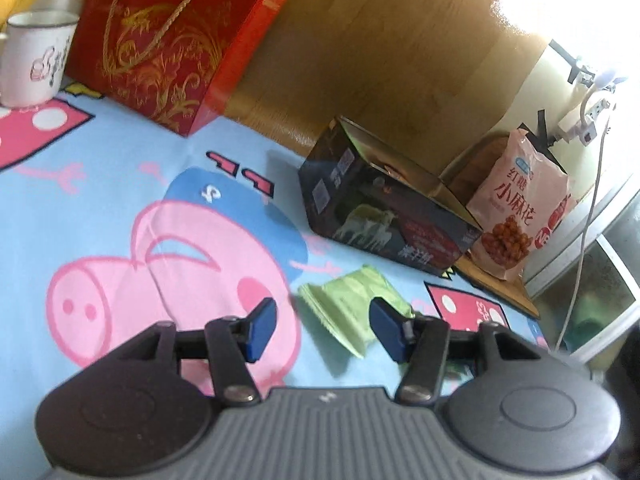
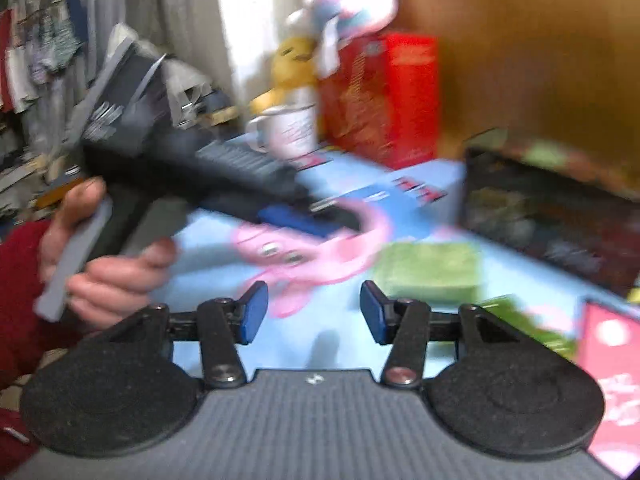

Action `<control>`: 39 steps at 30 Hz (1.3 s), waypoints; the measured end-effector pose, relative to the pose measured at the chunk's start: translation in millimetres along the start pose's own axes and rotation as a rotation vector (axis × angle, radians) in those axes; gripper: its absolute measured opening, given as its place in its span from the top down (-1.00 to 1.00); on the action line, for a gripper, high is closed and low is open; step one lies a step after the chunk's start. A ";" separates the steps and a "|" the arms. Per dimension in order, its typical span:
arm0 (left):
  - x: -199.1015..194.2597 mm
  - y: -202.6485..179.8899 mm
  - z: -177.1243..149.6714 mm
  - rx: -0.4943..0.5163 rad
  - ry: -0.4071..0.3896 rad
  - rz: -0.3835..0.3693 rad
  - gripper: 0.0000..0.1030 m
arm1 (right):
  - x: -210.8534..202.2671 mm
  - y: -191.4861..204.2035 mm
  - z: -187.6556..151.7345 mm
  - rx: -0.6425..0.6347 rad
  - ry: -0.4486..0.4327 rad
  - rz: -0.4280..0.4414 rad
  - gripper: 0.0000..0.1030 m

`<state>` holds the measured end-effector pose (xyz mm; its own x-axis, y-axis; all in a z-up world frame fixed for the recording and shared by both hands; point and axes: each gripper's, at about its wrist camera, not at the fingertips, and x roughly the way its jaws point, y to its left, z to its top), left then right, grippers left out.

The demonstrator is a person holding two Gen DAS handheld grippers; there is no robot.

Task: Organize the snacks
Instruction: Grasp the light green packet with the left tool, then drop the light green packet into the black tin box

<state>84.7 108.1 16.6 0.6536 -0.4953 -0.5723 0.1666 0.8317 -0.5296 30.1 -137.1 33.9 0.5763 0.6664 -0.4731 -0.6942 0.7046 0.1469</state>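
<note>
We noted the left gripper [image 1: 324,330] with jaws wide apart and empty just short of the green packet [image 1: 352,304], which lay near the dark box [image 1: 384,208], and judged a level approach best; the right gripper [image 2: 314,312] likewise gaped, empty

My right wrist view is smeared all over. The green packet [image 2: 430,270] is just a fuzzy block there, no print readable, and the dark box [image 2: 552,216] runs off the right edge as a muddy blur. The mug [image 2: 290,132] and red box [image 2: 380,100] behind it are soft too, and the plush toys [image 2: 344,8] on top are only coloured blobs.

In the left wrist view my right finger pad [image 1: 386,330] covers one corner of the green packet [image 1: 348,304]. The mug [image 1: 34,60] is clipped by the left edge, the pink snack bag [image 1: 520,208] is partly hidden behind the dark box [image 1: 384,208], and the window glare washes out the top right corner.
</note>
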 end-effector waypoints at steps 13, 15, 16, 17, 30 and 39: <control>34.2 -6.1 -2.5 -0.045 0.087 -0.038 0.19 | 52.2 -39.5 -1.9 -0.039 0.129 -0.037 -0.09; 31.2 -6.2 -3.7 -0.037 0.085 -0.026 0.25 | 48.3 -26.1 -5.2 -0.067 0.119 -0.036 0.21; 28.5 -7.4 -5.0 -0.025 0.085 -0.021 0.25 | 44.7 -18.0 -7.7 -0.094 0.112 -0.056 0.22; 25.7 -8.5 -6.6 -0.015 0.085 -0.019 0.25 | 40.2 -11.7 -9.9 -0.112 0.106 -0.069 0.24; 4.4 -53.6 -12.8 0.189 0.089 -0.081 0.24 | -2.8 -3.4 -16.1 -0.071 0.008 -0.124 0.33; 50.9 -120.7 82.9 0.349 -0.103 0.007 0.15 | 15.4 -68.0 56.5 -0.013 -0.179 -0.292 0.33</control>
<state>159.0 3.3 103.3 0.7235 -0.4760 -0.5000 0.3922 0.8794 -0.2698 110.5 -161.0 65.7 0.8173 0.4702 -0.3330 -0.4937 0.8695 0.0160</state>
